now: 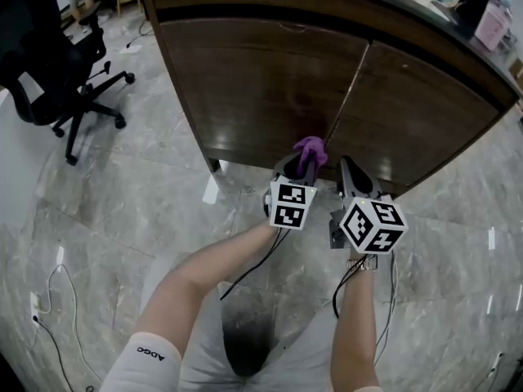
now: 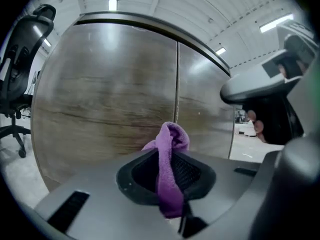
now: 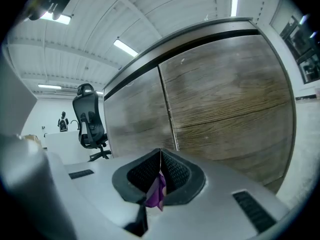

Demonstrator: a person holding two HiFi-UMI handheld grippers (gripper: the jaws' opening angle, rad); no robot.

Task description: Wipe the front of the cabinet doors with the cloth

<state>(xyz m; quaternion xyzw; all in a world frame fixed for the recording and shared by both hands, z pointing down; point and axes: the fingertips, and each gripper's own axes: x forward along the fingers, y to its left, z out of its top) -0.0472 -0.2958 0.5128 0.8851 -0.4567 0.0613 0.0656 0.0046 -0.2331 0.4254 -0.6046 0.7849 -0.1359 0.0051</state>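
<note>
Left gripper point(image 1: 304, 168): fingers clamped on cloth point(image 2: 170, 169), near doors point(image 1: 270, 88).
Right gripper point(image 3: 159, 176): fingers closed, pinching purple scrap point(image 3: 156, 194).
Progress: wiping seemingly unstarted; both doors remain.

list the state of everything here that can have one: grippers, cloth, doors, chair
left gripper: shut on the cloth
cloth: bunched, standing up out of the left gripper
right gripper: shut on a purple scrap
purple scrap: pinched low in the right gripper; can't tell if it belongs to the cloth
left door: closed
right door: closed
office chair: upright, nobody in it
</note>
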